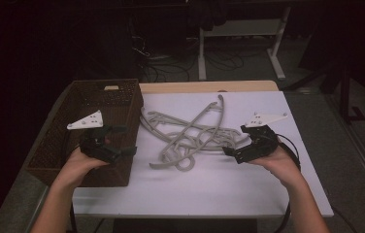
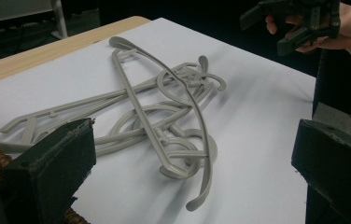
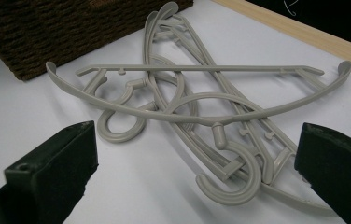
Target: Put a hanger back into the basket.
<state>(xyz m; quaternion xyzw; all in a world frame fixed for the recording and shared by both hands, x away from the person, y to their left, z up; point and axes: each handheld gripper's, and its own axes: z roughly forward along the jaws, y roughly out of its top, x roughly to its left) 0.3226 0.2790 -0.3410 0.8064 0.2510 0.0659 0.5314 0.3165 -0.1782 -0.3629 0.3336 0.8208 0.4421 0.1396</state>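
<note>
We are holding both pairs of jaws wide open, with nothing between them: the left gripper (image 1: 122, 141) is hovering over the near right corner of the basket (image 1: 64, 141), and the right gripper (image 1: 236, 145) is hanging just off the right side of the hangers (image 1: 190, 136), touching none of them.

The hangers are lying in a loose grey tangle on the middle of the white sheet (image 1: 209, 189), between our two grippers and just right of the basket. In the right gripper view they are crossing one another, one long curved hanger (image 3: 201, 116) lying over the rest, and a hook (image 3: 232, 182) is curling towards us between the jaws. We judge that this hook is the easiest piece to pinch, since it is lying free at the edge of the pile.

In the left gripper view the pile (image 2: 164, 121) is sitting ahead of the jaws, with the right gripper (image 2: 299, 23) hanging beyond it.

We are probably keeping the basket close alongside so that each hanger needs only a short carry. Because the hangers are interlocked, lifting one may well drag its neighbours, so we are likely keeping the left gripper free to steady the pile or take a second one.

The sheet is covering a wooden table (image 1: 209, 86), whose far edge is showing bare.
</note>
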